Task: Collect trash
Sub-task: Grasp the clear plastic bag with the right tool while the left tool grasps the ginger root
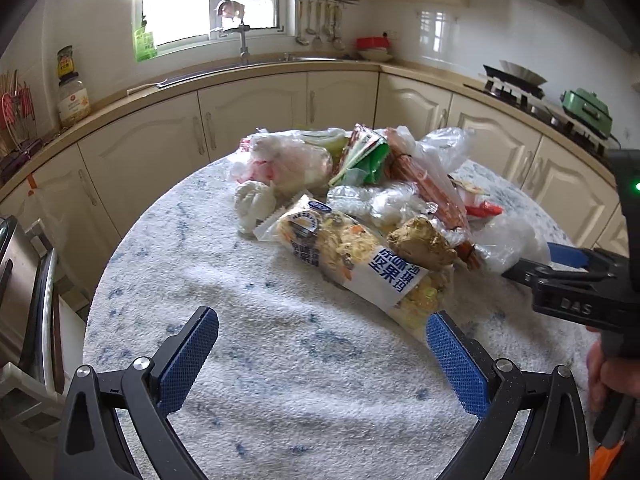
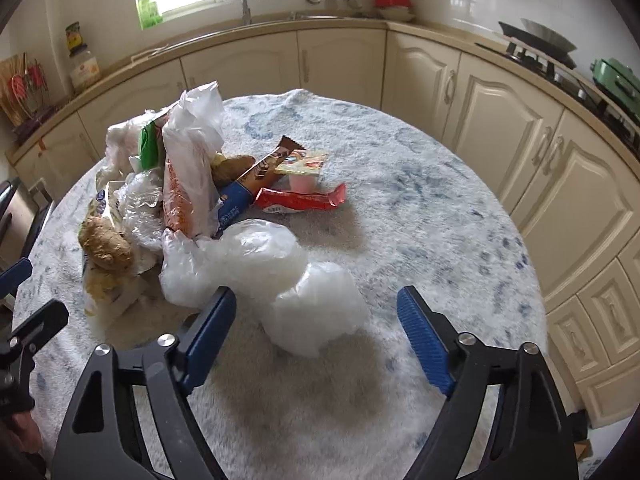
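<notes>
A heap of trash lies on a round table with a white-and-blue fleecy cover (image 1: 256,360). In the left wrist view a nut snack packet (image 1: 360,264) and a ginger root (image 1: 420,242) lie at the front of the heap. My left gripper (image 1: 322,316) is open just short of the packet, whose end lies by the right pad. In the right wrist view a crumpled white plastic bag (image 2: 276,276) lies between the jaws of my right gripper (image 2: 316,292). The jaws stand apart; the right pad is clear of the bag. A red wrapper (image 2: 300,200) and a pink cup (image 2: 302,182) lie beyond.
Cream kitchen cabinets (image 2: 472,92) curve round behind the table, with a sink and tap (image 1: 243,42) under the window. A stove with a pan (image 1: 516,78) and a green appliance (image 1: 588,110) stand at right. A metal bin (image 1: 20,280) is by the table's left edge.
</notes>
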{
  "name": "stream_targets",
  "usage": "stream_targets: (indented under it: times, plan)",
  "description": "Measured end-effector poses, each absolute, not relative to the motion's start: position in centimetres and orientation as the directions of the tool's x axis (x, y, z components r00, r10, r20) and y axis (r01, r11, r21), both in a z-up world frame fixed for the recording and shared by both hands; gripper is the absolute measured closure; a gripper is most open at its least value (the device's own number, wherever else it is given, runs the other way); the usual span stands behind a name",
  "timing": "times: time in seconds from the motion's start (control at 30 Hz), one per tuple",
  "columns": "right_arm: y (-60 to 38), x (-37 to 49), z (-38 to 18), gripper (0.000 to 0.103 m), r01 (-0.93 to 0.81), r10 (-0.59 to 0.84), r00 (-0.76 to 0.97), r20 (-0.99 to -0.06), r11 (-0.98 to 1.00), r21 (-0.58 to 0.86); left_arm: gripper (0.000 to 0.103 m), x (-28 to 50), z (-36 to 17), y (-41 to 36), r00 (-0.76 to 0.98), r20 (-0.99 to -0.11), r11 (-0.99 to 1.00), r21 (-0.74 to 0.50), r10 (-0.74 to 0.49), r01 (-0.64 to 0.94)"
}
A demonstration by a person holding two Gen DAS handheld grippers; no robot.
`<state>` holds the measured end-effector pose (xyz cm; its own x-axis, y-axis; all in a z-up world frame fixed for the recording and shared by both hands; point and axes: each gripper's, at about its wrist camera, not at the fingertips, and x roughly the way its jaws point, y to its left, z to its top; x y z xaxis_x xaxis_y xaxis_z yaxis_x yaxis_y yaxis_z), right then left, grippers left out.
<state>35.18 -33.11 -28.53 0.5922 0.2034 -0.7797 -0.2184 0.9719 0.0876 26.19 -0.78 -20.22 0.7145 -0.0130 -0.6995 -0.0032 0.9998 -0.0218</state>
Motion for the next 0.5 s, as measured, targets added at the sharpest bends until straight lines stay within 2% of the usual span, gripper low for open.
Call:
stream_targets:
  times: [0.07, 0.1, 0.13, 0.2, 0.4, 0.5]
  plan:
    - [-33.0, 35.7, -28.9, 0.045, -0.23, 0.241, 0.577, -0.781, 0.965, 0.127, 0.001, 26.6, -20.4, -1.1, 0.707, -0.707, 1.0, -0.018, -0.01, -0.004]
    - [-33.1, 35.8, -28.9, 0.051, -0.227, 0.244, 0.583, -0.775, 0.965, 0.134, 0.001, 26.8, -20.4, -1.2, 0.703, -0.711, 1.0, -0.02, -0.011, -0.004]
    - [-33.1, 35.8, -28.8, 0.054, -0.229, 0.257, 0.586, -0.768, 0.962, 0.147, 0.001, 27.0, -20.5, -1.3, 0.698, -0.716, 1.0, -0.026, -0.017, -0.001]
    - [-33.7, 35.5, -28.6, 0.055, -0.229, 0.3, 0.587, -0.752, 0.952, 0.202, 0.001, 27.5, -20.5, -1.4, 0.69, -0.723, 0.999, -0.038, -0.026, -0.002]
    - [-35.1, 34.0, -28.5, 0.055, -0.188, 0.299, 0.596, -0.746, 0.954, 0.232, 0.001, 29.5, -20.4, -1.2, 0.664, -0.745, 0.995, -0.094, -0.064, -0.01]
    - [-35.6, 33.3, -28.6, 0.055, -0.175, 0.298, 0.596, -0.746, 0.955, 0.241, 0.001, 29.4, -19.7, -1.5, 0.688, -0.723, 0.997, -0.081, -0.059, -0.001]
